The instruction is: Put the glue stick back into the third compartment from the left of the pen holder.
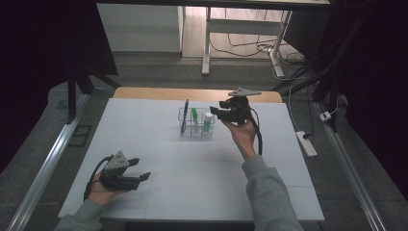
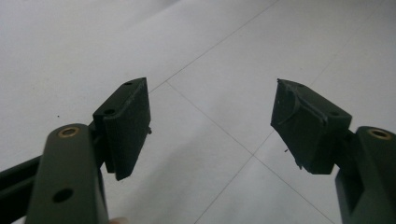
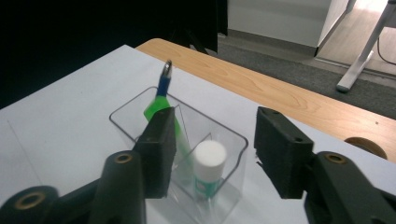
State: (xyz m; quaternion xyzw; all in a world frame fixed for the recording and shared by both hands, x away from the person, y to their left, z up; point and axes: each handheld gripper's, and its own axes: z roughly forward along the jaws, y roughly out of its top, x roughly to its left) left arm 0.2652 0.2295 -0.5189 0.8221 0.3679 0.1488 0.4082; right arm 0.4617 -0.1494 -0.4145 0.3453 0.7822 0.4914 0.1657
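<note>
While the right gripper (image 1: 215, 111) hangs open and empty just beside it, the clear organizer (image 3: 233, 140) stands near the table's (image 1: 144, 192) far edge. Its white-capped tube (image 3: 208, 161) looks light, smooth and slippery; grip below the cap. The left gripper (image 2: 210, 126) gapes empty near the front left corner.

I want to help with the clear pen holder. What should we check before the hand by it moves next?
1. Right gripper jaws empty, nothing between them: ok.
2. White-capped bottle upright in the clear organizer: ok.
3. Blue pen and green marker in their own compartments, apart from the bottle: ok.
4. Organizer upright on the white table: ok.
5. Left gripper open, holding nothing, far from the organizer: ok.
6. Which item gets picked next: cannot tell.
</note>
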